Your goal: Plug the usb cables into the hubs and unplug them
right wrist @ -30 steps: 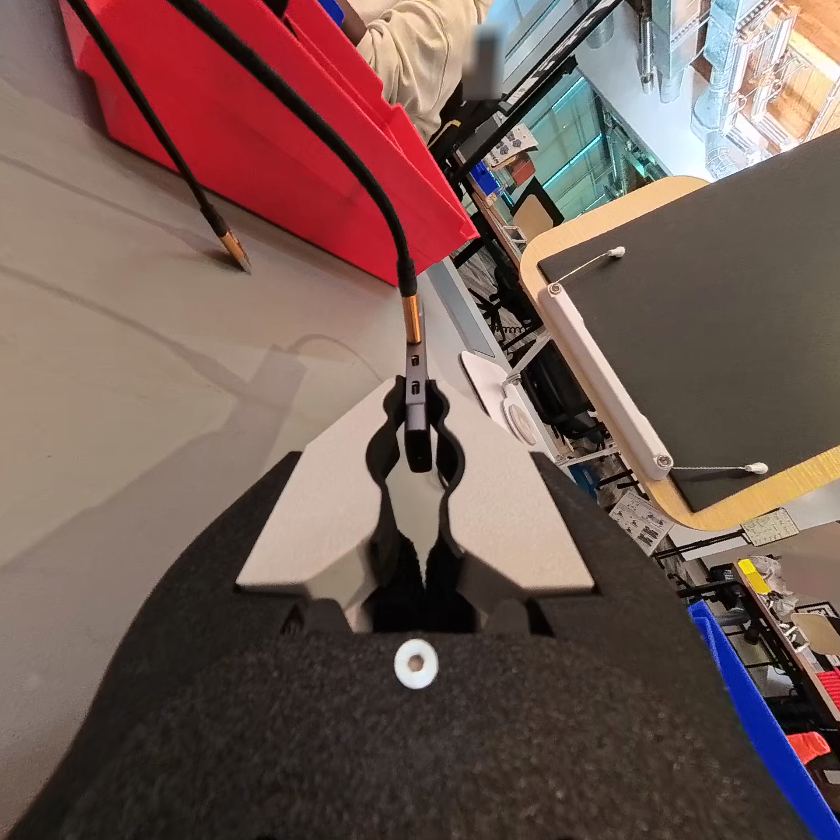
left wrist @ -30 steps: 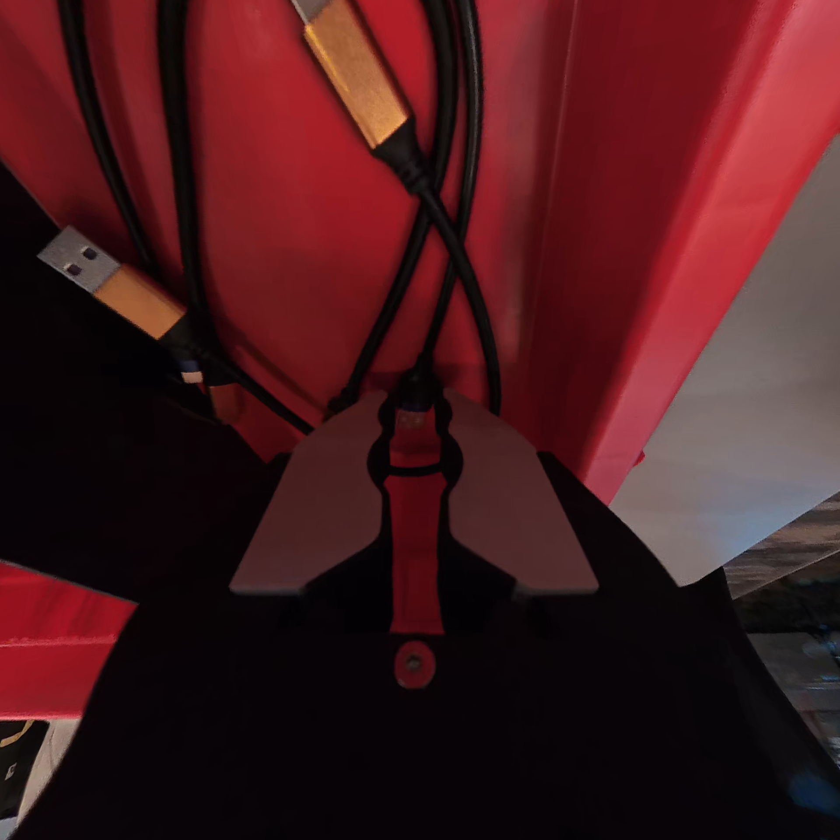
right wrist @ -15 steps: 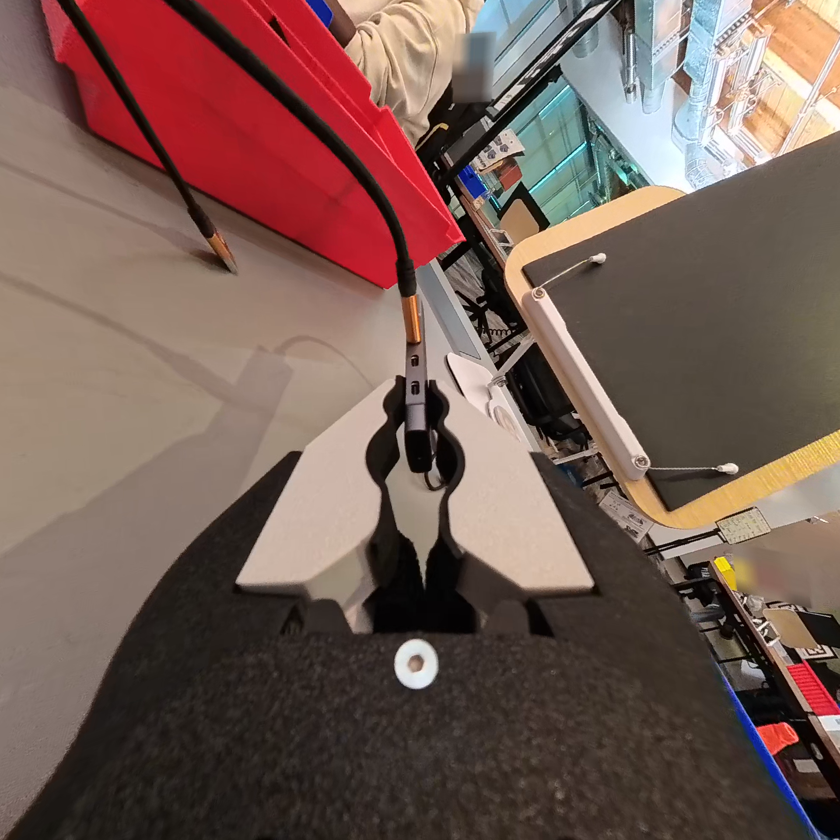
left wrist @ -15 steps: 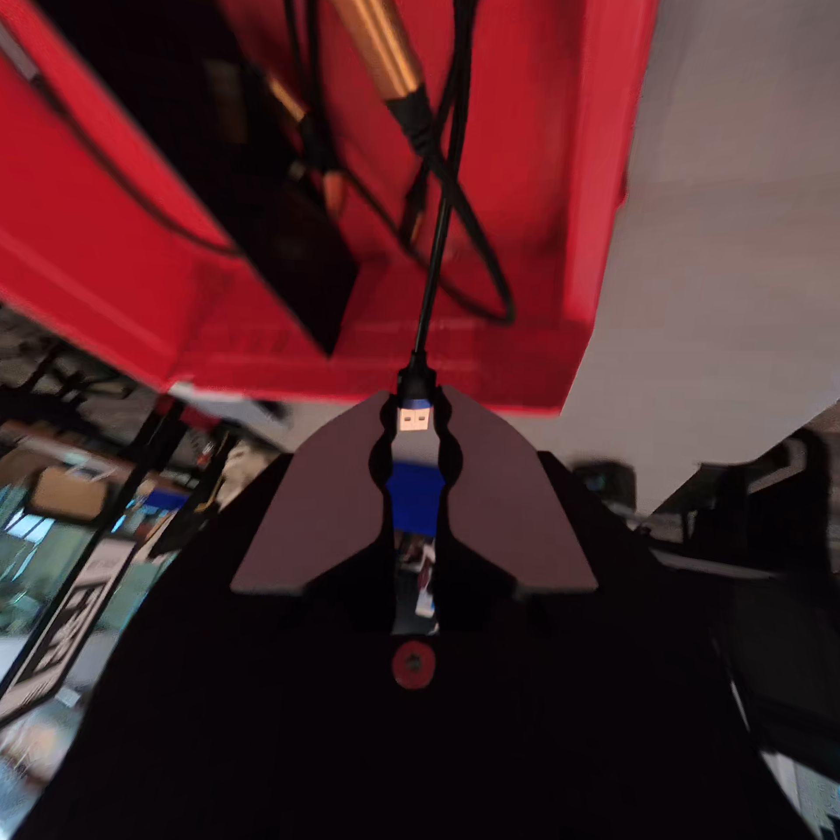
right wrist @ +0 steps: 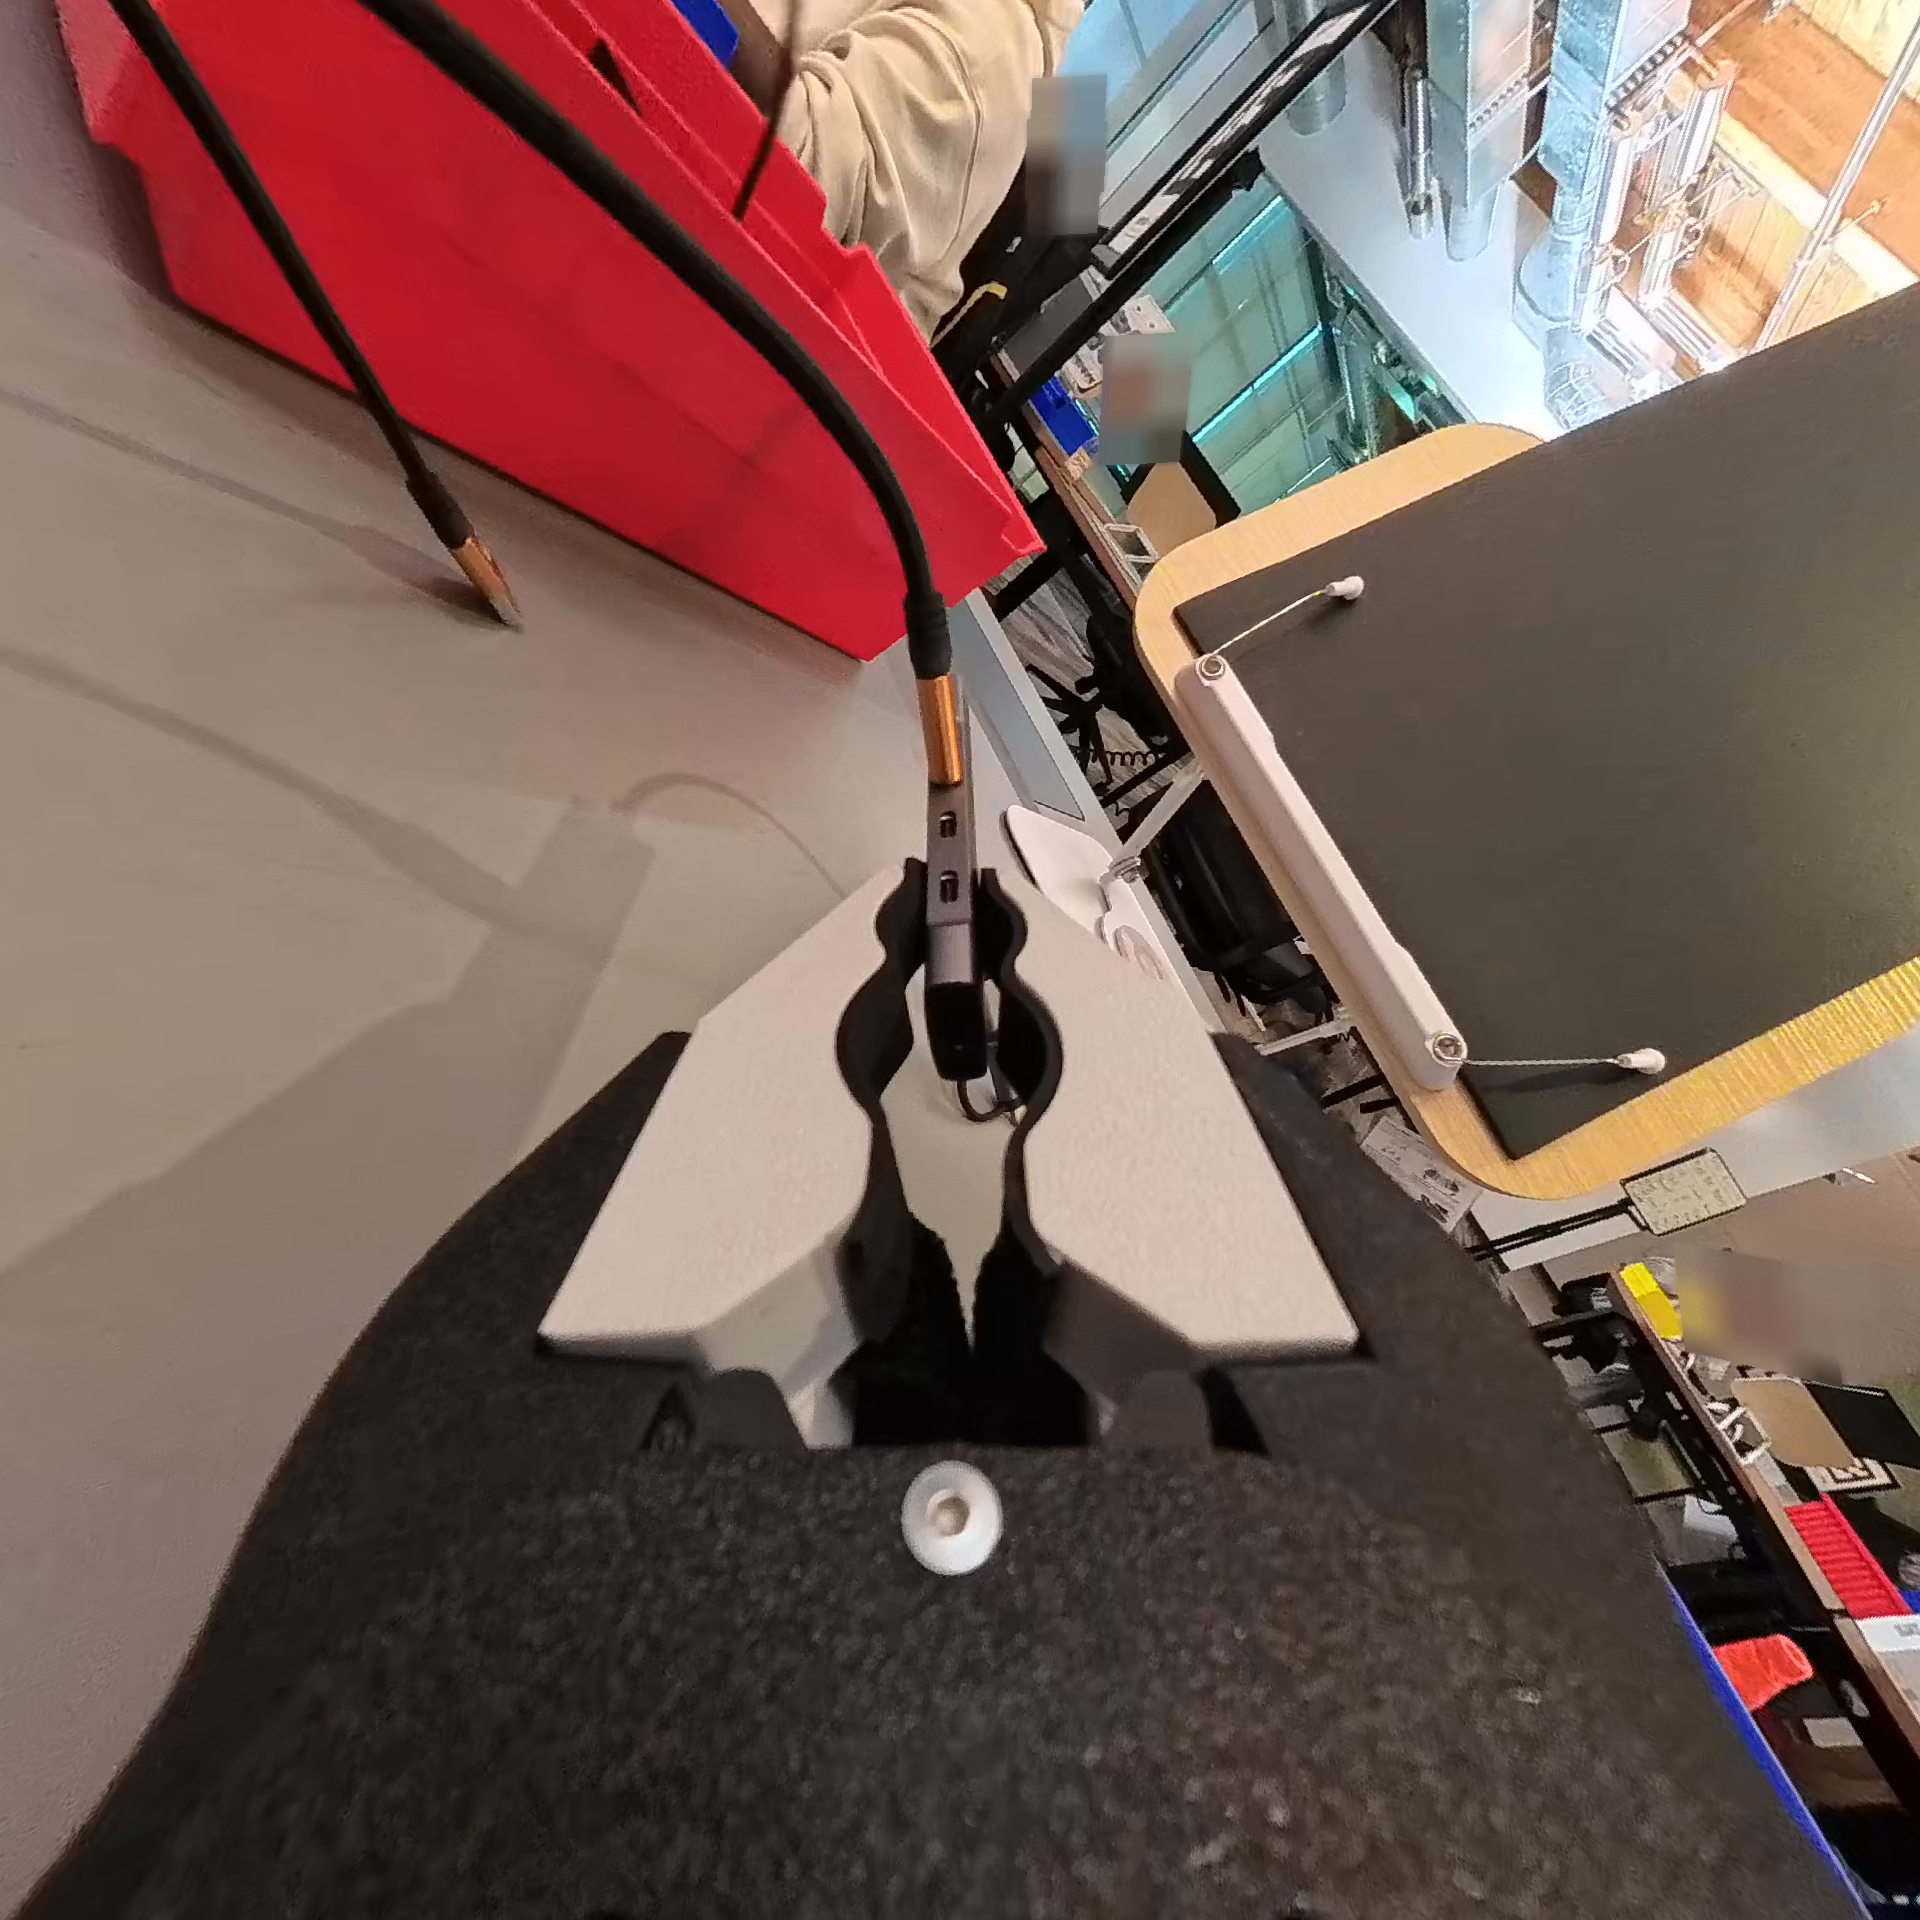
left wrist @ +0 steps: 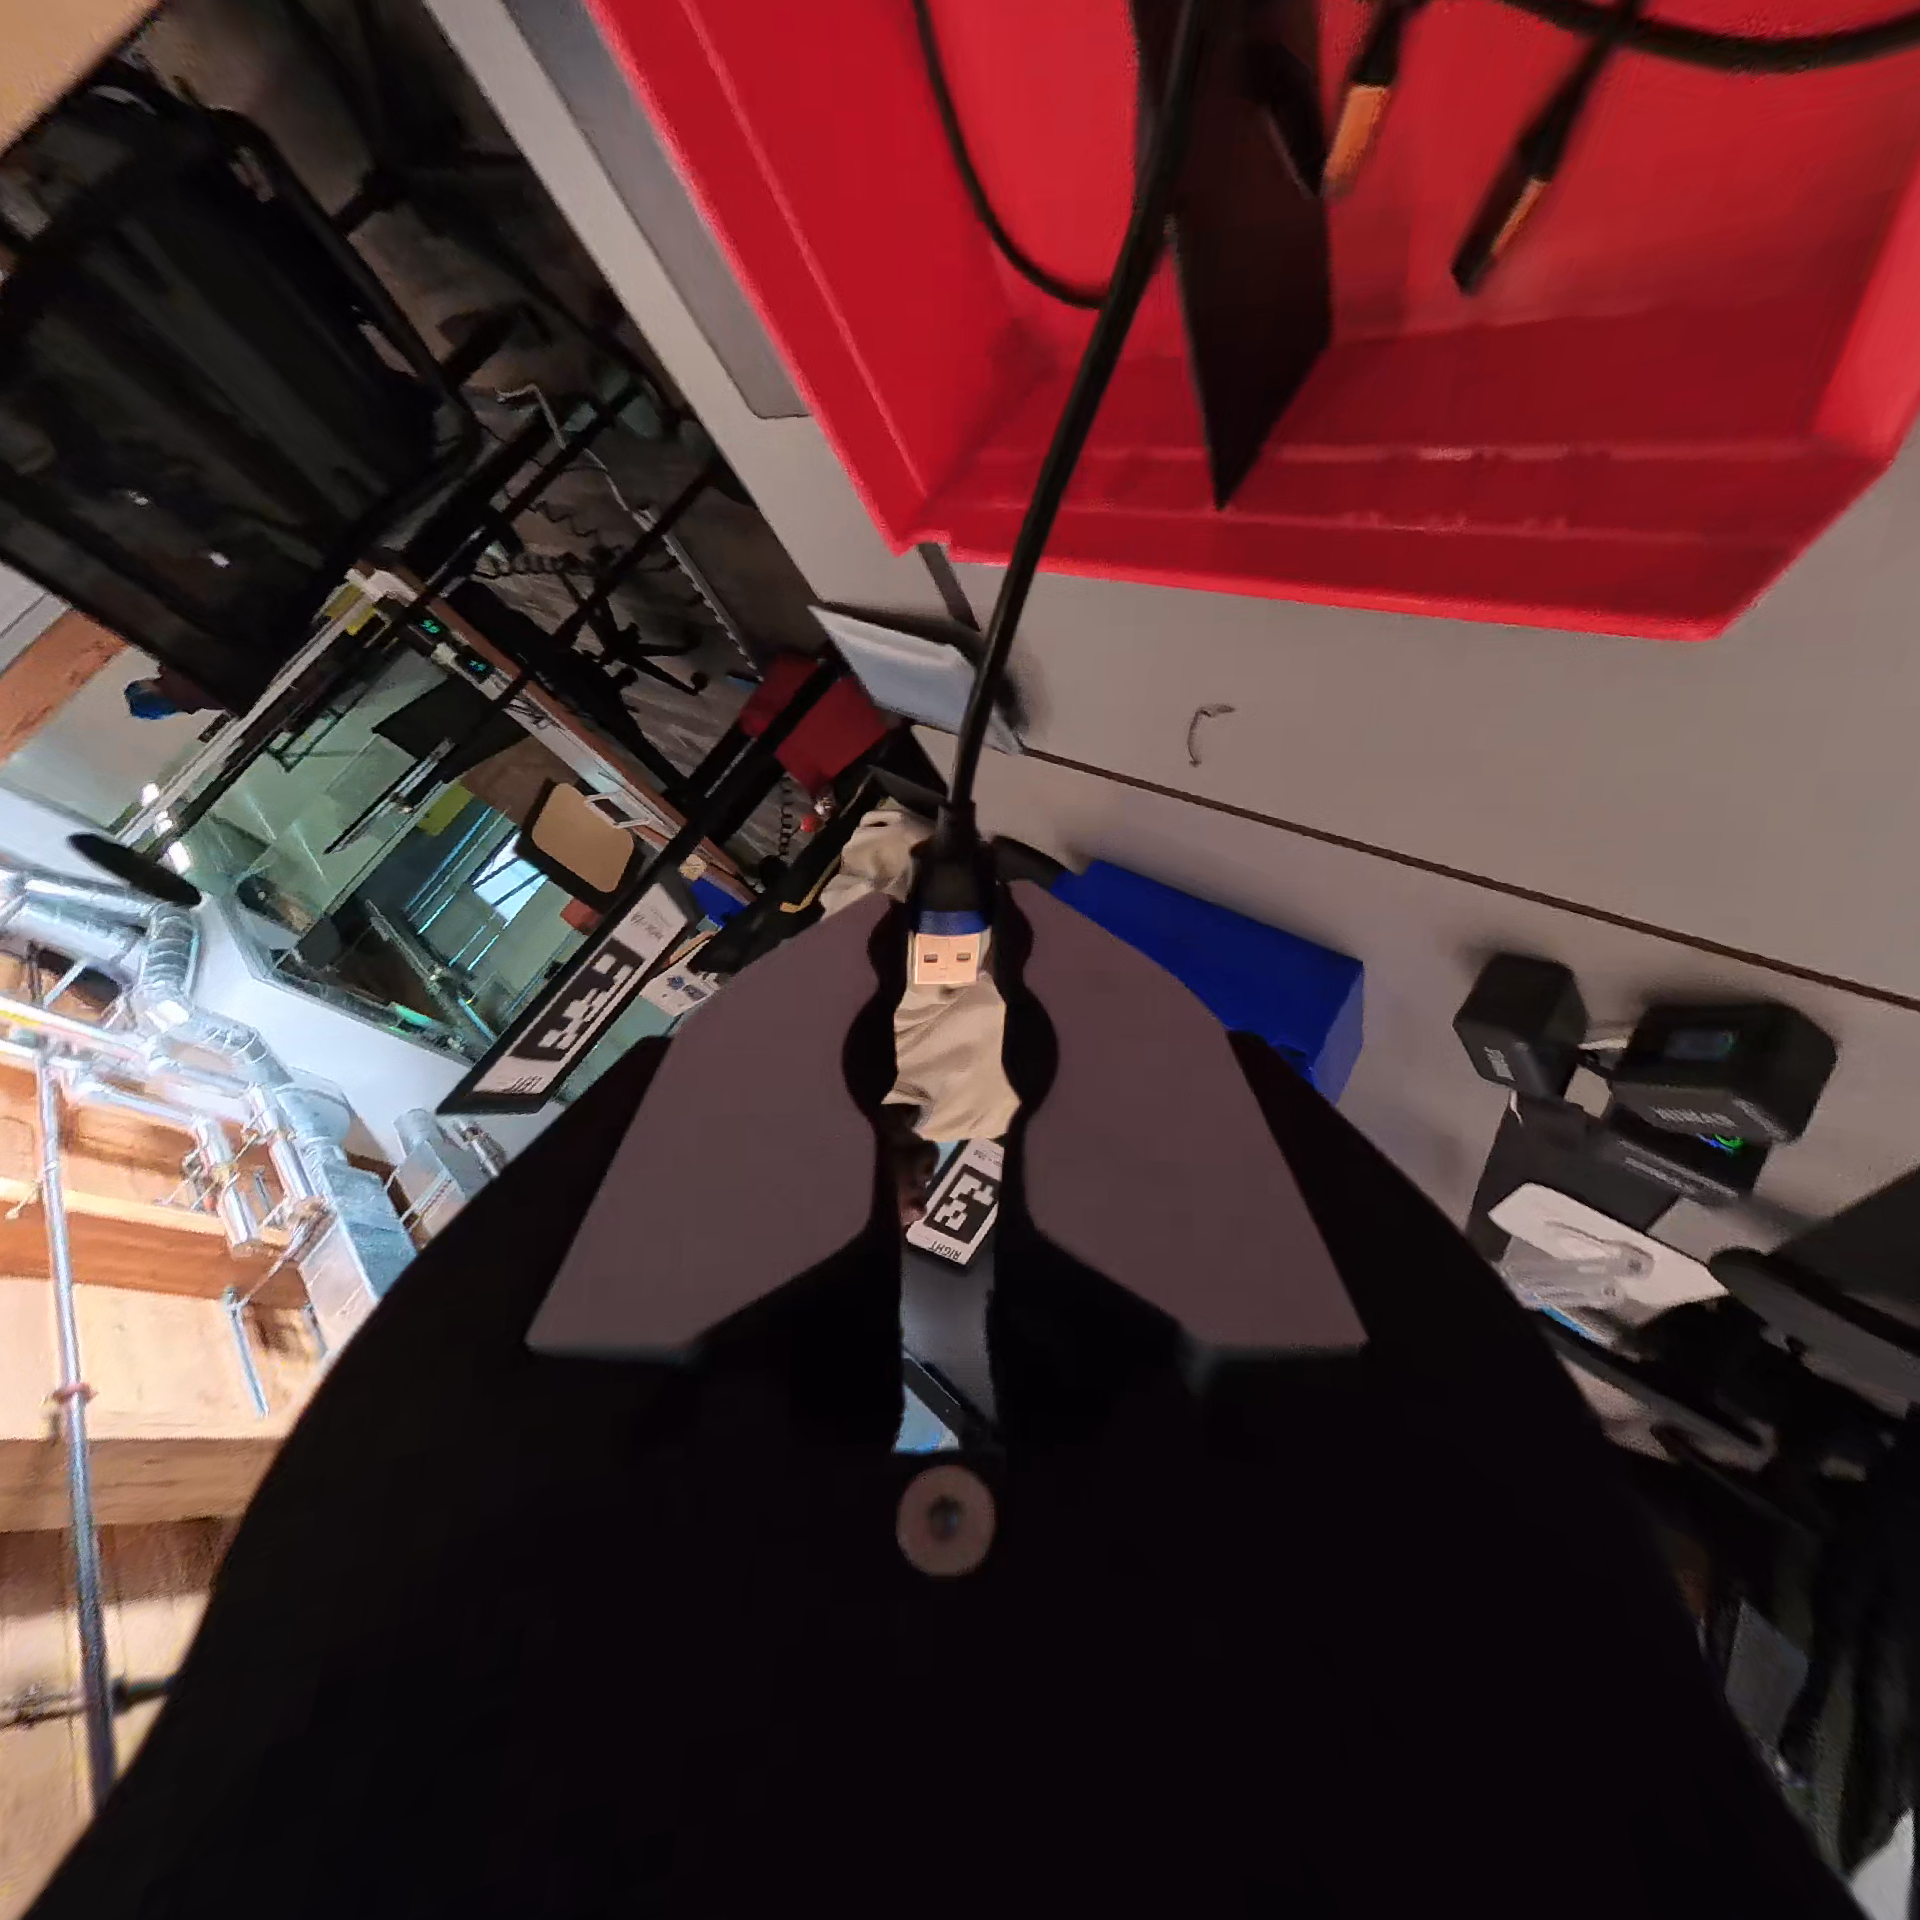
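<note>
Left gripper [left wrist: 945, 935]: jaws closed on a USB plug [left wrist: 945, 956] with a blue band, pinched at the fingertips, metal end facing the camera. Its thin black cable [left wrist: 1049, 468] runs away from the tips and into the red bin [left wrist: 1455, 499]. More cable ends with orange collars [left wrist: 1361, 114] lie inside the bin. The bin sits on the grey table [left wrist: 1558, 748]; a blue box [left wrist: 1226, 977] is near the table edge, just beyond the tips.

Right gripper [right wrist: 951, 914]: jaws closed on a dark grey adapter block [right wrist: 954, 935], held edge-on at the tips. An orange-collared plug [right wrist: 943, 727] is joined to its far end. From it a braided black cable [right wrist: 727, 312] arcs back over the red bin. A second cable tip [right wrist: 483, 566] hangs out of the bin, touching the table or just above it; cannot tell which. Further off are a black board with a wood rim [right wrist: 1610, 779] and a person's beige sleeve [right wrist: 914, 114] behind the bin.
</note>
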Action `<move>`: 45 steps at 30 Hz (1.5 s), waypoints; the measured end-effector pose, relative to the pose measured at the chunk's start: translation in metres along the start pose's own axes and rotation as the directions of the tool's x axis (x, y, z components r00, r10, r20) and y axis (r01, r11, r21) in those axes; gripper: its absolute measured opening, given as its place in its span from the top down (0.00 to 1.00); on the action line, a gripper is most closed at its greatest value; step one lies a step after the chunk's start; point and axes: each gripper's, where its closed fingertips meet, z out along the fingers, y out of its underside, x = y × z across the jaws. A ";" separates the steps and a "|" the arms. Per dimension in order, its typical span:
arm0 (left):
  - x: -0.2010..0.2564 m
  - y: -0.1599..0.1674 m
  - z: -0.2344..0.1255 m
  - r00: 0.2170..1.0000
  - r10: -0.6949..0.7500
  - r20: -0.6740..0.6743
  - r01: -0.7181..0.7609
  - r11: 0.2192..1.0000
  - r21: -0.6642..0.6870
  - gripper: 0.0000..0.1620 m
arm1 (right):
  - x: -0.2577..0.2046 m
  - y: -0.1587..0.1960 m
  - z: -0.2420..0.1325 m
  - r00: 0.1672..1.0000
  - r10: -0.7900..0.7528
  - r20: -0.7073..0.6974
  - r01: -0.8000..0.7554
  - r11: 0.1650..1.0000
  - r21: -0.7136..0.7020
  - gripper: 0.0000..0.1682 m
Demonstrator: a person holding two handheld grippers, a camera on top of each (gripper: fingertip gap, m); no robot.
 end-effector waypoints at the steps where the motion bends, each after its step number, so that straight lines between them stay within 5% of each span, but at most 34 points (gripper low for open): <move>1: -0.006 0.003 -0.001 0.999 -0.016 0.028 0.016 1.000 0.004 0.90 | 0.001 0.000 0.000 1.000 0.001 -0.002 -0.001 1.000 0.001 0.95; 8: -0.036 0.005 -0.042 0.966 -0.167 0.199 0.139 0.979 0.148 0.91 | 0.019 0.002 -0.003 0.997 0.034 -0.074 -0.034 0.999 -0.003 0.96; 12: -0.015 -0.037 -0.097 0.947 -0.168 0.275 0.102 0.965 0.240 0.91 | 0.033 0.004 -0.006 0.992 0.070 -0.110 -0.071 0.997 -0.006 0.96; 16: 0.042 -0.094 -0.129 0.944 -0.272 0.186 0.186 0.906 0.379 0.91 | 0.037 0.004 -0.007 0.986 0.117 -0.116 -0.117 0.993 0.002 0.96; 23: 0.151 -0.186 -0.085 0.882 -0.469 -0.051 0.415 0.719 0.557 0.91 | 0.030 0.006 -0.004 0.990 0.084 -0.113 -0.085 0.996 -0.012 0.95; 28: 0.218 -0.244 -0.063 0.932 -0.329 -0.149 0.347 0.696 0.629 0.91 | 0.038 0.014 -0.004 0.984 0.098 -0.148 -0.106 0.993 -0.046 0.95; 32: 0.240 -0.227 -0.046 0.978 -0.194 -0.075 0.202 0.800 0.565 0.90 | 0.041 0.018 -0.002 0.978 0.157 -0.140 -0.166 0.985 -0.057 0.96; 36: 0.230 -0.193 -0.029 0.959 -0.245 -0.145 0.284 0.787 0.548 0.90 | 0.030 0.013 -0.001 0.986 0.122 -0.116 -0.129 0.990 -0.052 0.95; 39: 0.242 -0.141 0.002 0.903 -0.321 -0.285 0.405 0.856 0.321 0.90 | 0.025 0.010 -0.001 0.988 0.109 -0.106 -0.114 0.992 -0.048 0.96; 41: 0.252 -0.119 0.004 0.798 -0.452 -0.400 0.566 0.791 0.235 0.89 | 0.026 0.009 -0.001 0.988 0.111 -0.105 -0.117 0.992 -0.046 0.96; 45: 0.245 -0.127 -0.028 0.594 -0.624 -0.507 0.804 0.479 0.351 0.85 | 0.029 0.007 -0.003 0.987 0.114 -0.112 -0.119 0.992 -0.038 0.96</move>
